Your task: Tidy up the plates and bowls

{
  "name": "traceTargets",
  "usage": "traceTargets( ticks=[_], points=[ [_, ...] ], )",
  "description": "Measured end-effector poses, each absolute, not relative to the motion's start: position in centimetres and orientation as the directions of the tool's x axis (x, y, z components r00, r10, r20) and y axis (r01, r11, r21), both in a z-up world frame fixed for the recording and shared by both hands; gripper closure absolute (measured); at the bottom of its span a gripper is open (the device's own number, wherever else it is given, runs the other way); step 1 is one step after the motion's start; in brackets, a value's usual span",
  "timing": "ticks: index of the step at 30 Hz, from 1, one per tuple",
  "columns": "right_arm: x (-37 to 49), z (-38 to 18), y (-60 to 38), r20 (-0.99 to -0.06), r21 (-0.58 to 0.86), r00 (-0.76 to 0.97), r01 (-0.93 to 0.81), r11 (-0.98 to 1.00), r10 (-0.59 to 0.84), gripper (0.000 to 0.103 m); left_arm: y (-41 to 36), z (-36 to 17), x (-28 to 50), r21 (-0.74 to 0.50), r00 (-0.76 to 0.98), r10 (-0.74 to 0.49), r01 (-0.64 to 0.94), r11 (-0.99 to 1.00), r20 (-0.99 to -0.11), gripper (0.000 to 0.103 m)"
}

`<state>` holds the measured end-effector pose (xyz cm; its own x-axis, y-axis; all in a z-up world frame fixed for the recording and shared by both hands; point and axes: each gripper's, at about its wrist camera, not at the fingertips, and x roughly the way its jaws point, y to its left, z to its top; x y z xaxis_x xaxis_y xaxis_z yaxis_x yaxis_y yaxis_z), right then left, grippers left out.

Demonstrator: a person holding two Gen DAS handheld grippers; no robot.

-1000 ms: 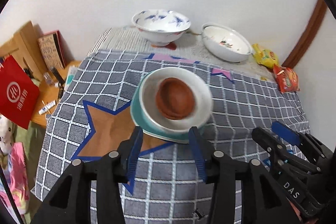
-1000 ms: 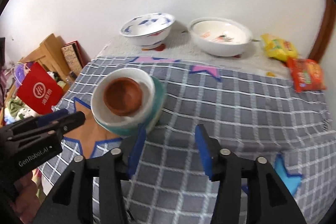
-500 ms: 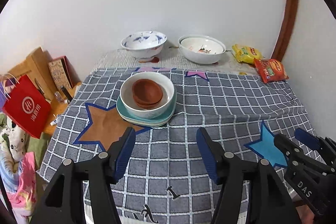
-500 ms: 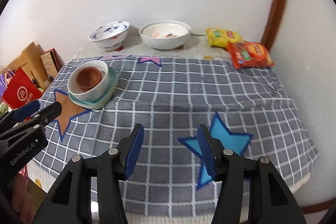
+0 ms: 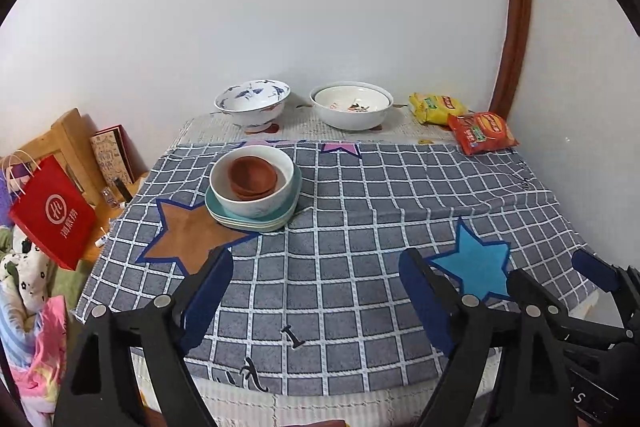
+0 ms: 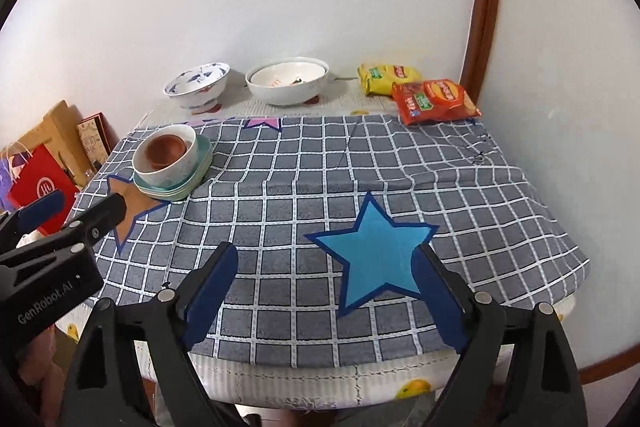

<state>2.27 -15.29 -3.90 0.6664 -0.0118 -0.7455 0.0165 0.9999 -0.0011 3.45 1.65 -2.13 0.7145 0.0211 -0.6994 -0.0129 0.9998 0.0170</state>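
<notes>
Ceramic tableware is sitting nested toward the far left of the worktop (image 5: pixel 360 227): reddish-brown saucers (image 5: pixel 253 175) inside a white bowl (image 5: pixel 256 203), which is resting on a short stack of pale green plates (image 5: pixel 256 223). Two more bowls are waiting against the back wall, a blue-patterned bowl (image 5: pixel 252 103) and beside it a white serving bowl (image 5: pixel 352 107), with two snack packets (image 5: pixel 480 133) just to their right. The left hand-held gripper (image 5: pixel 316 291) and the right hand-held gripper (image 6: pixel 326 291) are hanging over the near edge of the checked cloth, well apart from the dishes; both pairs of jaws have just been opening and are standing wide with nothing between them. The glazed pieces are likely stiff, smooth, fairly heavy and breakable, so pinching a bowl's rim wall firmly looks safest. Lifting the nested pile by its bottom plate risks the upper pieces sliding.
</notes>
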Motion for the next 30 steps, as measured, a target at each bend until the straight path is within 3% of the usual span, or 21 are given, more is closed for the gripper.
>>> traceTargets(
  ticks=[30],
  points=[
    [0.6,-2.7,-15.8,-0.714,0.002,0.7,0.034,0.999,-0.023,0.015,1.2,-1.4,2.1,0.017,0.728,0.01,0.002,1.0,-0.685,0.018]
  ],
)
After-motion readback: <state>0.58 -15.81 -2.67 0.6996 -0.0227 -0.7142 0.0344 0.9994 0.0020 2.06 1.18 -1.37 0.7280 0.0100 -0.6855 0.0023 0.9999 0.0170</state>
